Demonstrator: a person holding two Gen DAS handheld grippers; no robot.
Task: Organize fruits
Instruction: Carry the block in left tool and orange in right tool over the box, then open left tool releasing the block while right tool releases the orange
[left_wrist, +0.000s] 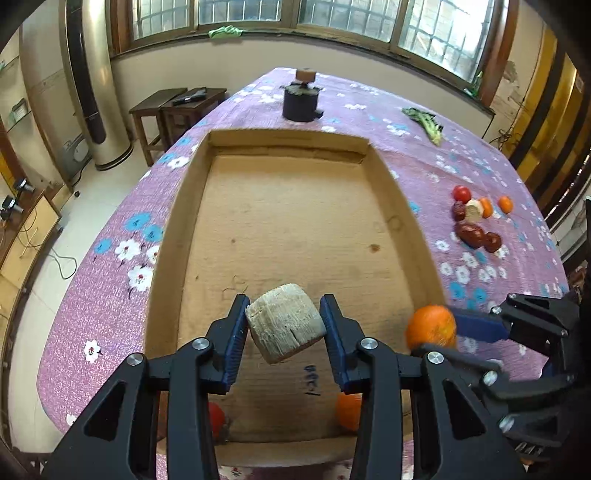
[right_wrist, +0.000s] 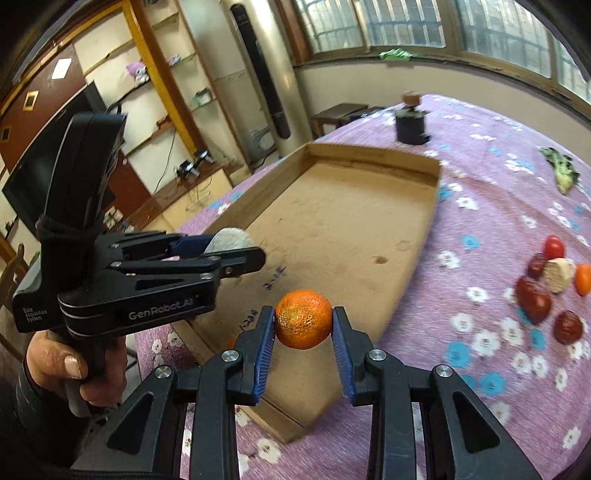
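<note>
My left gripper (left_wrist: 284, 325) is shut on a pale beige chunk of fruit (left_wrist: 284, 326) and holds it above the near end of a shallow cardboard box (left_wrist: 184, 206). My right gripper (right_wrist: 303, 326) is shut on an orange tangerine (right_wrist: 303, 319), held over the box's near right corner (right_wrist: 424, 236); it shows at the right of the left wrist view (left_wrist: 430, 326). Inside the box's near end lie a red fruit (left_wrist: 216, 419) and an orange one (left_wrist: 347, 411), partly hidden by my fingers. The left gripper with its chunk shows in the right wrist view (right_wrist: 236, 247).
On the purple flowered tablecloth (left_wrist: 110, 280), right of the box, lies a cluster of fruit: a red tomato (left_wrist: 461, 192), dark red dates (left_wrist: 471, 234), a beige chunk (left_wrist: 474, 210) and small oranges (left_wrist: 505, 204). A leafy green (left_wrist: 424, 123) and a dark cylindrical stand (left_wrist: 301, 101) sit farther back.
</note>
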